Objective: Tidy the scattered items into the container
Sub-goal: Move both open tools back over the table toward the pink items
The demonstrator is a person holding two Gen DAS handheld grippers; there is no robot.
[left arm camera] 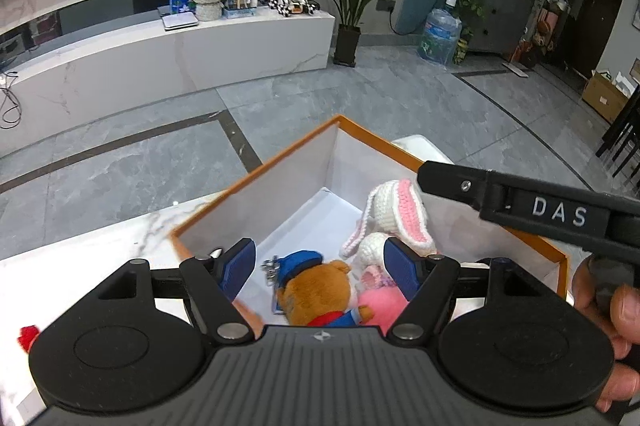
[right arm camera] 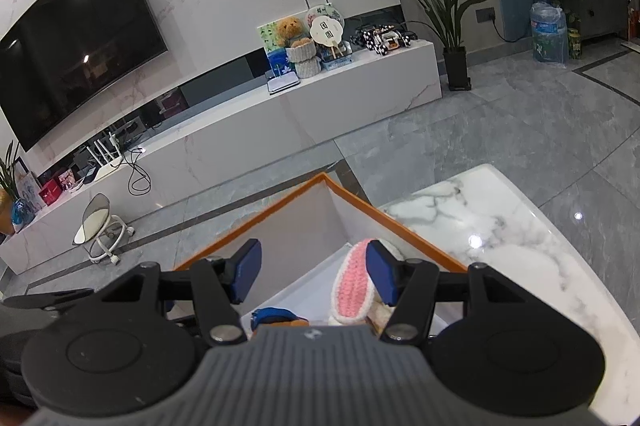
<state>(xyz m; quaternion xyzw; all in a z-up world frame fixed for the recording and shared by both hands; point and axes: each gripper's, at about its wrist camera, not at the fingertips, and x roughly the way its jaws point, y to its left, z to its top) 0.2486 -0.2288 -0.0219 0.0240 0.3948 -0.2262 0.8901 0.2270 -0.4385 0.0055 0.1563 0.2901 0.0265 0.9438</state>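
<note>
An orange-rimmed white box (left arm camera: 256, 169) (right arm camera: 352, 194) stands on the marble table (left arm camera: 80, 266) (right arm camera: 500, 246). Inside lie a brown bear plush with a blue cap (left arm camera: 316, 292) (right arm camera: 276, 316), a white crochet bunny with pink ears (left arm camera: 400, 214) (right arm camera: 354, 286) and a pink plush (left arm camera: 380, 306). My left gripper (left arm camera: 320, 266) hangs open over the box, above the bear. My right gripper (right arm camera: 314, 272) is open above the box too, the bunny's ear close to its right pad. In the left wrist view the right gripper's black body (left arm camera: 540, 209) crosses over the box's right side.
A small red item (left arm camera: 28, 336) lies on the table left of the box. A hand (left arm camera: 612, 314) grips the right tool. Beyond the table are grey floor tiles, a white TV console (right arm camera: 320, 97), a stool (right arm camera: 100, 226), a potted plant (left arm camera: 348, 21) and a water bottle (left arm camera: 440, 33).
</note>
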